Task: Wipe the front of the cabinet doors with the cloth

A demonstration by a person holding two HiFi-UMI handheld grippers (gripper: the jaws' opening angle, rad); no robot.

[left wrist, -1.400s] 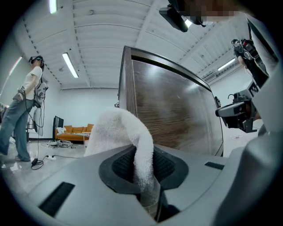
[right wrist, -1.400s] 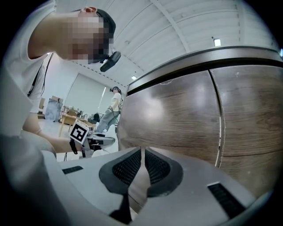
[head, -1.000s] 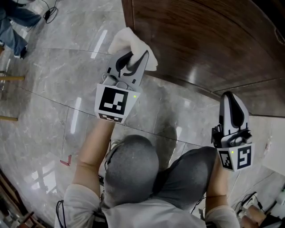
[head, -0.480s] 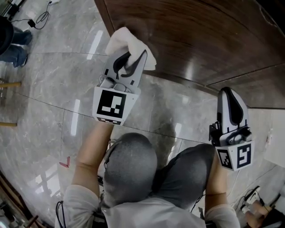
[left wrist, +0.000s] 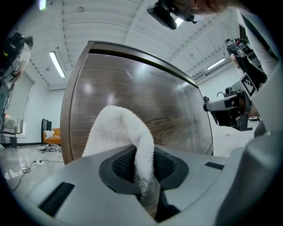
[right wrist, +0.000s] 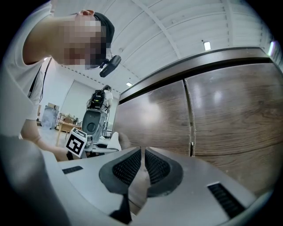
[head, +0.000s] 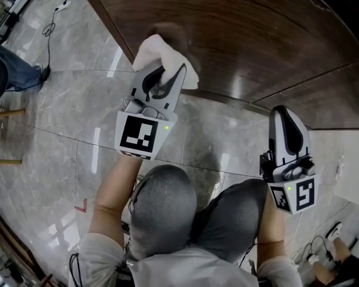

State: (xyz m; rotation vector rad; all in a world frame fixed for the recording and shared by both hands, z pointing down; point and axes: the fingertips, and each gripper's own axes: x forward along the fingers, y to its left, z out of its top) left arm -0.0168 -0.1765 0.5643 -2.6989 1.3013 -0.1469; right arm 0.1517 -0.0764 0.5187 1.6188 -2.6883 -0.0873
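A white cloth (head: 162, 53) is bunched in my left gripper (head: 165, 73), which is shut on it. The cloth presses against the dark brown wooden cabinet door (head: 247, 39) near its left edge. In the left gripper view the cloth (left wrist: 119, 137) rises out of the jaws in front of the door (left wrist: 146, 101). My right gripper (head: 286, 120) hangs lower at the right, shut with nothing between its jaws, pointing at the cabinet (right wrist: 221, 114). From the right gripper view the left gripper (right wrist: 95, 132) and the cloth (right wrist: 114, 140) show at the left.
The floor (head: 67, 106) is glossy grey marble. A seam (right wrist: 191, 119) divides two doors in the right gripper view. The person's knees (head: 168, 207) are below the grippers. Cables (head: 53, 17) lie on the floor at the far left.
The view has shifted so the cabinet's left edge sits further left. The left gripper with the cloth stays on the door. The right gripper has edged slightly up and left.
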